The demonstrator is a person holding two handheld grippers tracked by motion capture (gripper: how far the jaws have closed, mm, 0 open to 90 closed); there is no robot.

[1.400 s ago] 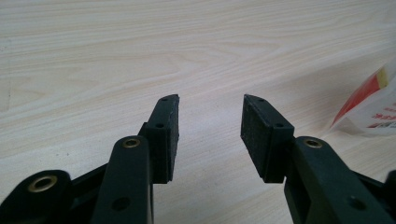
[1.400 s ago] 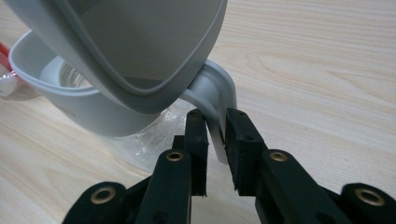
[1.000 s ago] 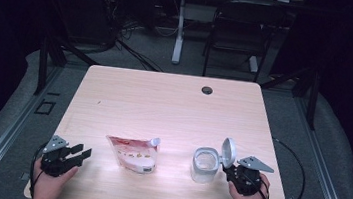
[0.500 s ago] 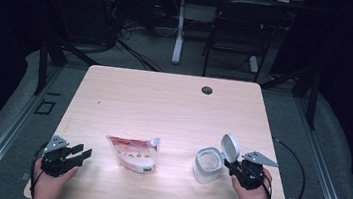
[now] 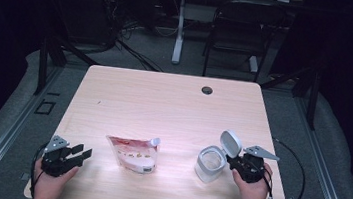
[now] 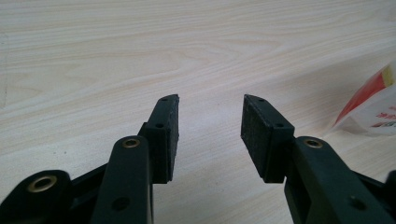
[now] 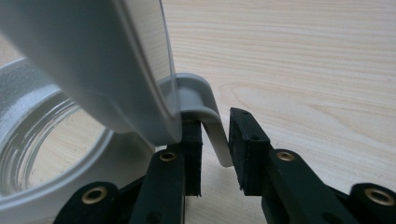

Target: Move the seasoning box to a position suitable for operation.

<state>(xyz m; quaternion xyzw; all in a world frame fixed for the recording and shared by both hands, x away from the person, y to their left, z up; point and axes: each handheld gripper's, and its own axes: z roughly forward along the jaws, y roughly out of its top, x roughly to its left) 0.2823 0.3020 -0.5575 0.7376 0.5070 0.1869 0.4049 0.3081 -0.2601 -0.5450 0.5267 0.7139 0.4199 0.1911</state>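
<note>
At the bottom right of the high view the right claw (image 5: 236, 161) sits against the hinge side of a clear jar (image 5: 209, 164) whose grey flip lid (image 5: 230, 143) stands swung up and open. In the right gripper view the lid's curved grey tab (image 7: 209, 122) lies between the two pads; the jaws have just been opening, a sliver of gap shows on the tab's right side, and it looks as though the pads no longer press on it, though the left pad is partly hidden behind the lid. At the bottom left the left claw (image 5: 77, 152) rests low over the desk (image 5: 164, 103), jaws apart with nothing between them, well apart from the jar. Between the two hands lies a red and white pouch (image 5: 133, 154) with its spout (image 5: 155, 141) pointing toward the upper right.

By my reading, the opening of the jar is done: the mouth is clear and the glass appears empty. What is left is to pick up the pouch, which lies untouched, and pour it in. Farther up, the desk shows only a dark cable hole (image 5: 207, 90)
</note>
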